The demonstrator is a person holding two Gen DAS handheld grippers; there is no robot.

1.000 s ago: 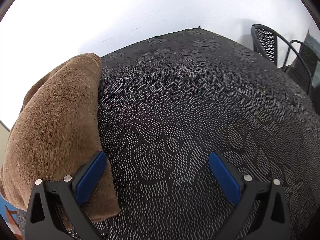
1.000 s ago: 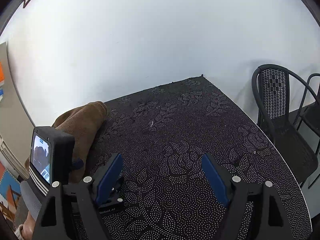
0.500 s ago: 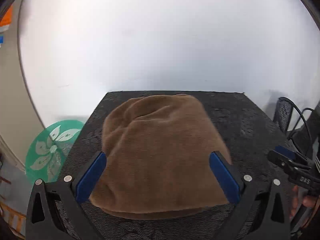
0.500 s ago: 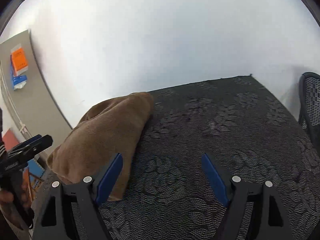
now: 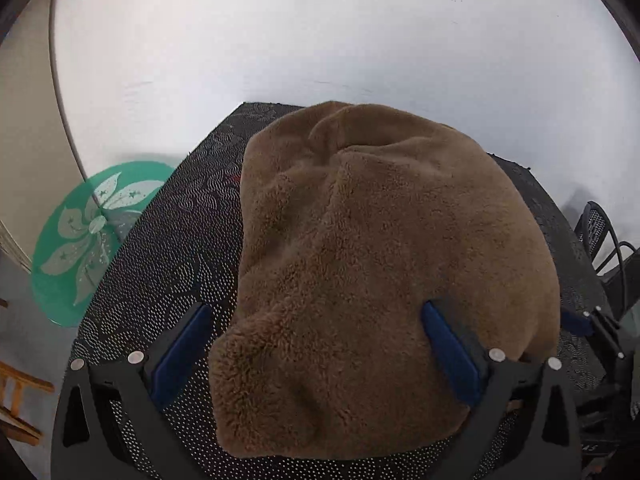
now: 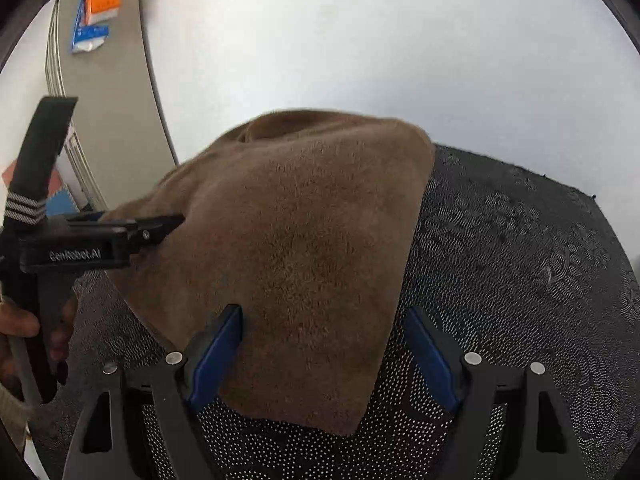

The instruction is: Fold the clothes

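Note:
A brown fleece garment (image 5: 380, 264) lies bunched on a black patterned tablecloth (image 5: 168, 264). It also shows in the right wrist view (image 6: 296, 248). My left gripper (image 5: 316, 352) is open, its jaws wide over the garment's near edge, holding nothing. My right gripper (image 6: 324, 352) is open over the garment's near right corner, holding nothing. The left gripper (image 6: 160, 226) shows from the side at the garment's left edge. The right gripper's tip shows at the far right of the left wrist view (image 5: 576, 322).
A black metal chair (image 5: 608, 240) stands at the table's right side. A green round sign (image 5: 92, 236) lies on the floor to the left. A grey cabinet (image 6: 108, 92) stands against the white wall (image 6: 360, 40).
Both grippers have swung left and moved in on the garment, which now fills the space between each pair of jaws. Both stay open.

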